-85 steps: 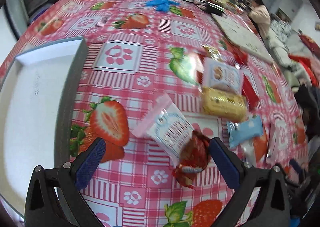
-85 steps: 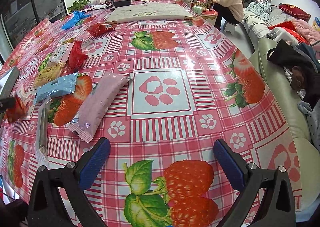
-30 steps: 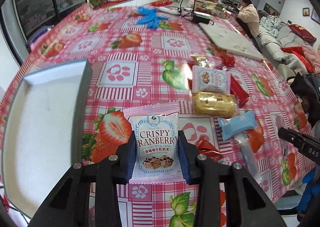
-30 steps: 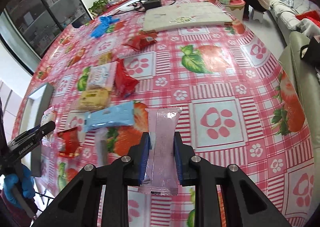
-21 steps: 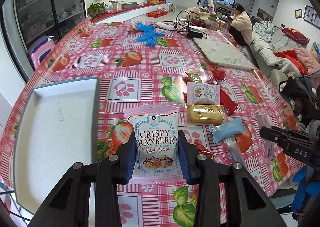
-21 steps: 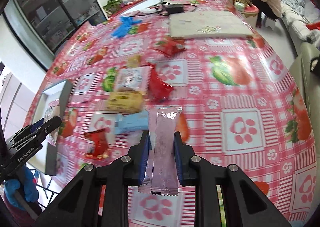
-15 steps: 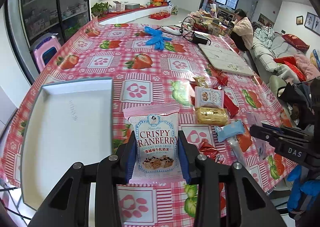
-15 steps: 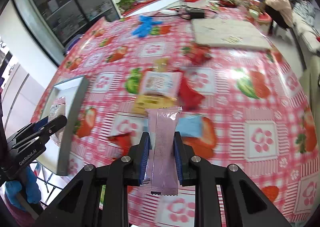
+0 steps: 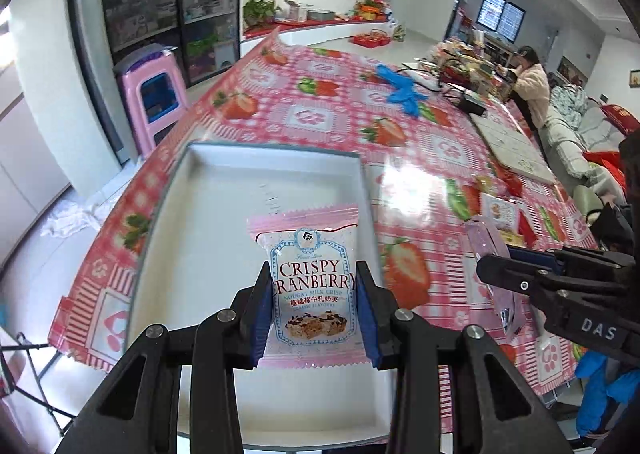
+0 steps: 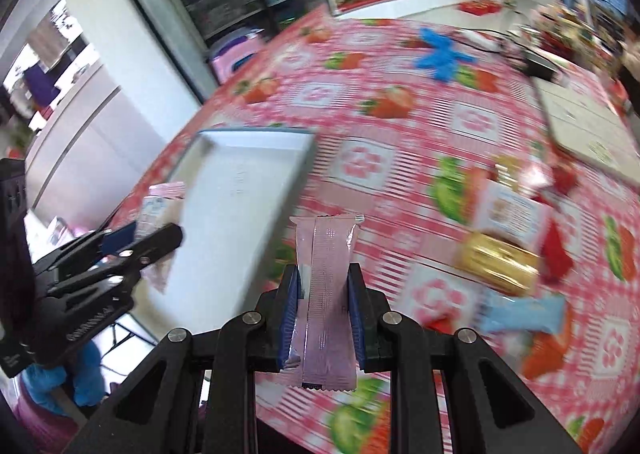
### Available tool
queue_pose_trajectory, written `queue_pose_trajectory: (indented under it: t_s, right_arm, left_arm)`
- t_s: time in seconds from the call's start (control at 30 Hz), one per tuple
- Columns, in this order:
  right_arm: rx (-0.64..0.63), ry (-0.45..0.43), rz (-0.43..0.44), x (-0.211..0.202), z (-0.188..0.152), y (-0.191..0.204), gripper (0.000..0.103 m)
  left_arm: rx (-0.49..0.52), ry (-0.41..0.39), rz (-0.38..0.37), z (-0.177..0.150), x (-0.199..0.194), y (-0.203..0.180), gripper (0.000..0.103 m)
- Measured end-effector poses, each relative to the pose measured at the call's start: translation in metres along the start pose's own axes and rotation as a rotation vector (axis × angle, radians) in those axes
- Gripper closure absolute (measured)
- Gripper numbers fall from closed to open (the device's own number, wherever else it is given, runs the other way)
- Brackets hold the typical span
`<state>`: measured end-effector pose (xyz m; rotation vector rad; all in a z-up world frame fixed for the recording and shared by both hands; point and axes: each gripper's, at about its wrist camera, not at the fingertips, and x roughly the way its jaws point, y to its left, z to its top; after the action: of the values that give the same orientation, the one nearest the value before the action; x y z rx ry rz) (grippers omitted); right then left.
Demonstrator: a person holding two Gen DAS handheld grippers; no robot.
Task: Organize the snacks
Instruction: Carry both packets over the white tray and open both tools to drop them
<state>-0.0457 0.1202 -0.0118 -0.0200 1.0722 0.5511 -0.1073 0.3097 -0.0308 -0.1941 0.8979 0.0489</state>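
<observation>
My left gripper (image 9: 316,310) is shut on a pink and white Crispy Cranberry packet (image 9: 314,286) and holds it above the white tray (image 9: 224,214). My right gripper (image 10: 324,314) is shut on a long pink snack bar (image 10: 326,294), held above the table just right of the tray (image 10: 240,194). The right gripper with its bar also shows in the left wrist view (image 9: 532,278); the left gripper shows in the right wrist view (image 10: 120,246). Several snacks lie on the table to the right: a white packet (image 10: 510,214), a gold one (image 10: 496,264), a blue one (image 10: 520,314), red ones (image 10: 554,250).
The table has a pink strawberry cloth (image 9: 432,142). Blue gloves (image 9: 402,88) and a flat white board (image 9: 516,150) lie farther back. A pink stool (image 9: 154,94) stands beside the table's left edge. A person (image 9: 532,82) sits at the far end.
Both grippers have swung left toward the tray, each still holding its snack. The cranberry packet is now over the tray; the pink bar is near the tray's right edge.
</observation>
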Motion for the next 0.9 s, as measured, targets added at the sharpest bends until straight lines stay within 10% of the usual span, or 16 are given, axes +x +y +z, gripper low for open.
queue_pose_trajectory:
  t_s: [0.63, 0.77, 0.83, 0.9]
  right_arm:
    - [-0.127, 0.139, 0.112, 0.080, 0.021, 0.102, 0.078]
    - [-0.152, 0.159, 0.091, 0.088, 0.020, 0.105, 0.077]
    - [-0.159, 0.173, 0.087, 0.090, 0.020, 0.106, 0.059]
    - [-0.161, 0.162, 0.071, 0.088, 0.019, 0.105, 0.009]
  left_arm:
    - [-0.068, 0.106, 0.078, -0.027, 0.042, 0.068, 0.061]
    - [-0.063, 0.112, 0.101, -0.028, 0.047, 0.070, 0.027]
    - [-0.066, 0.096, 0.120, -0.027, 0.044, 0.071, 0.019]
    - [-0.065, 0.096, 0.125, -0.026, 0.043, 0.070, 0.019]
